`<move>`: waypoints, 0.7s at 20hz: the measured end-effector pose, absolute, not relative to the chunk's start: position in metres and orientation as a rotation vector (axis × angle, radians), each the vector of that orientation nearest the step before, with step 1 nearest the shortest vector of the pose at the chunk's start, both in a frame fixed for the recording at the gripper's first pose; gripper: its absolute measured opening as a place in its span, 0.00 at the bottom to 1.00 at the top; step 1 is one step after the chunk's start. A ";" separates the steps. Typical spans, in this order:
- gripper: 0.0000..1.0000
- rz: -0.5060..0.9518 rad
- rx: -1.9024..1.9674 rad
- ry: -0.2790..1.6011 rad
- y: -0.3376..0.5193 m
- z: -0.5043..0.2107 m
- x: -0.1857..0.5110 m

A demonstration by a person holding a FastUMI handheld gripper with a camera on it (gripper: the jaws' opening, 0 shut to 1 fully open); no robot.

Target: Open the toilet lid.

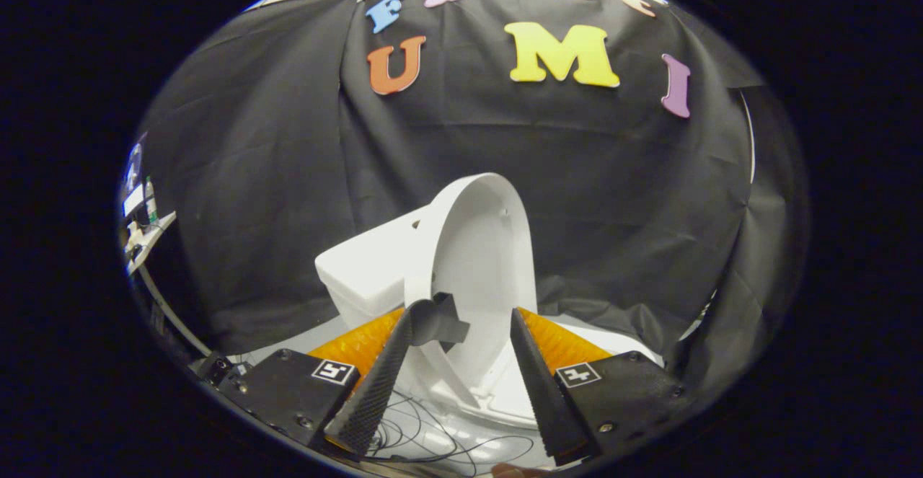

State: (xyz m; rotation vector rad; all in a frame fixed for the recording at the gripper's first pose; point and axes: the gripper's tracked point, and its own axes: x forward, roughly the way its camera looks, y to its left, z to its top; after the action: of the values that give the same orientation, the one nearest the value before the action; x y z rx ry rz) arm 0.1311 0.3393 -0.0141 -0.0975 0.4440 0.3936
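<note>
A small white toilet stands just ahead of me in the gripper view. Its lid (483, 247) is raised and stands nearly upright, leaning back against the white tank (368, 269). The seat and bowl rim (469, 391) lie low between my fingers. A black tape tab (441, 323) sticks out from the lid's lower edge, right by the tip of my left finger (389, 370). My gripper (465, 317) is open; the lid's lower part sits in the gap, and the right finger (537, 370) stands clear of it.
Black cloth hangs close behind and around the toilet. Thin dark cables (425, 431) lie looped on the white surface in front of the bowl. A shelf with small items (144, 226) juts out far to the left.
</note>
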 end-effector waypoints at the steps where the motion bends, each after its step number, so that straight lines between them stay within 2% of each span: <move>1: 0.87 0.398 -0.096 0.401 0.333 -0.007 0.129; 7: 0.88 0.371 -0.088 0.148 0.282 0.035 0.107; 8: 0.96 0.370 -0.085 0.124 0.273 0.040 0.102; 10: 1.00 0.354 -0.089 0.126 0.253 0.037 0.092; 14: 1.00 0.331 -0.071 0.109 0.219 0.048 0.074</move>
State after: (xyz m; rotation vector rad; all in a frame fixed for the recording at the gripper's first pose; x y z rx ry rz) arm 0.0735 0.2186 0.0479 -0.0714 0.1092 0.3311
